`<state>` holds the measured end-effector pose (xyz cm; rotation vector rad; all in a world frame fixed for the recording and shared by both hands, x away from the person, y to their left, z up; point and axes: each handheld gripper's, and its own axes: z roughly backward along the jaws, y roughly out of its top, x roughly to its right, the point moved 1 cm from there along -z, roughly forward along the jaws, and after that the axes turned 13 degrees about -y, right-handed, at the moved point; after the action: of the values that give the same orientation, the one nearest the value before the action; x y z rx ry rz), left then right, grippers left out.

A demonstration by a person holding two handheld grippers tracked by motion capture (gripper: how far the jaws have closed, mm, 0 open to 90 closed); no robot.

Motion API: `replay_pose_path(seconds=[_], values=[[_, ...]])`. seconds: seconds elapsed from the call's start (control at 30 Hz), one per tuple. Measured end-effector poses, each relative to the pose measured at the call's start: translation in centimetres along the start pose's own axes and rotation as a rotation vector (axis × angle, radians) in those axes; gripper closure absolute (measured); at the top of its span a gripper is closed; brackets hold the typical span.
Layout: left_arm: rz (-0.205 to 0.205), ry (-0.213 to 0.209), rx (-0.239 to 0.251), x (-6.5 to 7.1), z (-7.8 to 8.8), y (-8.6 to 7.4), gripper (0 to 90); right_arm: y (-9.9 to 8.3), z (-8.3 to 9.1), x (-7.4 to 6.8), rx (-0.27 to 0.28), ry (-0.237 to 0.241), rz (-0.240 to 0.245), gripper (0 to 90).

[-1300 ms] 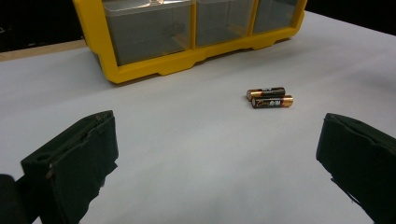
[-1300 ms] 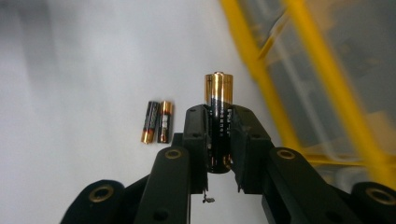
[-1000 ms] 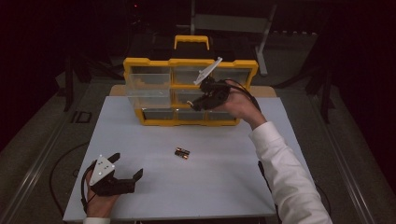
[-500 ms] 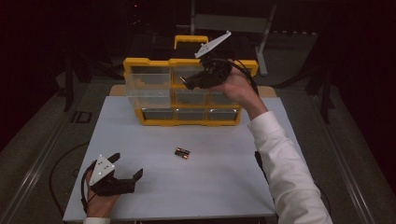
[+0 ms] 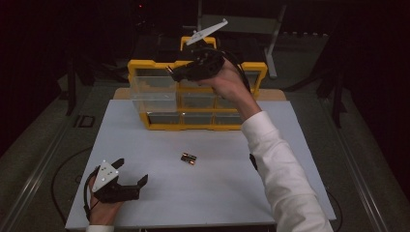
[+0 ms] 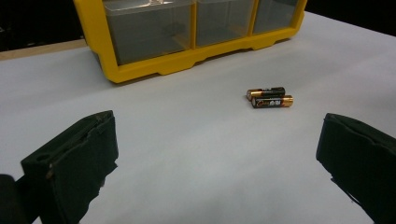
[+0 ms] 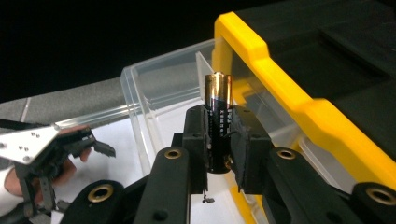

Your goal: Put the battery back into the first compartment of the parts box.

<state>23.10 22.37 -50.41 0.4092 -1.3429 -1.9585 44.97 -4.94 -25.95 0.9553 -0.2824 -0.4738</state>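
My right gripper point(image 7: 218, 135) is shut on a black-and-gold battery point(image 7: 218, 116), held upright above a clear drawer point(image 7: 163, 88) pulled out of the yellow organizer point(image 7: 280, 88). In the high view that gripper point(image 5: 175, 72) is raised over the organizer's point(image 5: 145, 65) top left drawer point(image 5: 152, 89). Two more batteries point(image 5: 189, 158) lie side by side on the white table point(image 5: 217, 193); in the left gripper view these batteries point(image 6: 270, 97) lie ahead of my jaws. My left gripper point(image 5: 130, 175) rests open at the table's front left corner, with nothing between its jaws point(image 6: 215, 154).
The yellow organizer point(image 6: 154, 67) with clear drawers stands at the back of the table, a yellow handle point(image 5: 186, 41) on top of it. Dark floor, cables and metal frames surround the table. Open white surface lies between the batteries and the front edge.
My right gripper has risen from the organizer's front and moved left and up, over the open top left drawer, carrying the battery. The left gripper has stayed put.
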Motion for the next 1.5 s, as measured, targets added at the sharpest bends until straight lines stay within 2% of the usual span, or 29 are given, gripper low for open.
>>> replay_pose_path(seconds=[0.17,0.23,0.27,0.3,0.37,0.43,0.53,0.73,0.93,1.17,1.5], values=[[0.003,0.0,0.002,0.0,0.1,0.0,0.0,0.3,-1.1,-0.7,-0.013,0.011,0.002,75.2],[0.003,0.001,0.001,-0.1,0.1,0.0,0.0,0.3,-1.4,-0.8,-0.009,0.026,-0.009,49.8],[0.003,0.001,0.001,-0.1,0.1,0.0,0.0,0.3,-1.4,-0.8,-0.009,0.026,-0.009,49.8],[0.001,0.002,0.001,-0.1,0.1,0.0,0.0,0.2,-1.7,-0.9,-0.036,0.012,0.007,32.5],[0.004,0.002,0.004,-0.1,0.2,-0.1,0.0,0.0,-1.7,-1.0,-0.05,0.018,0.018,26.8],[0.004,0.003,0.004,-0.1,0.2,-0.1,0.0,-0.3,-1.4,-0.8,-0.06,-0.033,0.024,15.8],[0.002,0.001,0.003,-0.1,0.2,0.0,0.0,-0.7,-1.0,-0.4,-0.061,-0.042,0.018,15.1],[0.002,0.0,0.001,0.0,0.1,0.0,0.0,-2.0,0.3,0.6,-0.097,-0.1,0.033,13.0],[0.001,0.001,0.003,0.0,0.1,0.0,0.0,-3.7,0.6,1.1,-0.149,-0.131,0.078,13.0],[0.001,0.001,0.004,0.0,0.1,0.0,0.0,-5.6,0.1,1.1,-0.2,-0.153,0.124,13.0],[0.0,0.001,0.002,0.1,0.0,0.0,0.0,-8.3,-1.7,0.0,-0.282,-0.155,0.209,13.4]])
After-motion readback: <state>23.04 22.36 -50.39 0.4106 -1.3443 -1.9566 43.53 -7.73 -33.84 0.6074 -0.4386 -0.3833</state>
